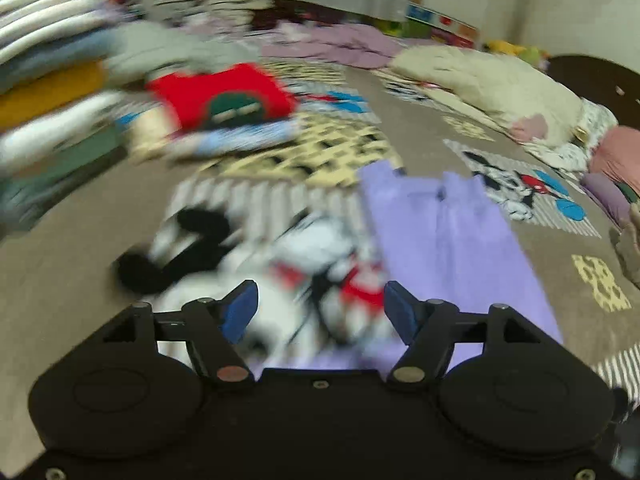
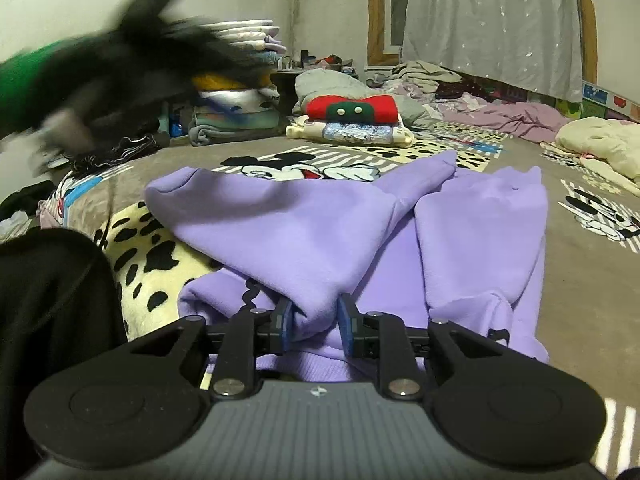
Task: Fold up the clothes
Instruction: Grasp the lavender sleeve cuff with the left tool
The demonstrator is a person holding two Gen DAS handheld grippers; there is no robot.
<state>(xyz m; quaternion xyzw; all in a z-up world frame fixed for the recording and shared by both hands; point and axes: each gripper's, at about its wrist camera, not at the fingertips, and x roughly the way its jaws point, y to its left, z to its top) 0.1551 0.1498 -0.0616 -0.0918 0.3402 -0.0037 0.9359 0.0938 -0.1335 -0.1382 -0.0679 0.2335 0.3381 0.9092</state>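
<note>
Lilac fleece sweatshirt (image 2: 360,240) lies half folded on the cartoon-print bedspread (image 2: 592,280), a bunched fold pinched in my right gripper (image 2: 314,322). My left gripper (image 1: 320,312) hangs wide, empty; I judge it must next take the opposite edge

No legible text, brand name, number or sign appears in either view. The colourful box (image 2: 608,100) near the curtain carries printed patches too small to read. The dark marks on the purple garment (image 2: 498,334) are partly hidden in folds and cannot be made out as lettering.
</note>
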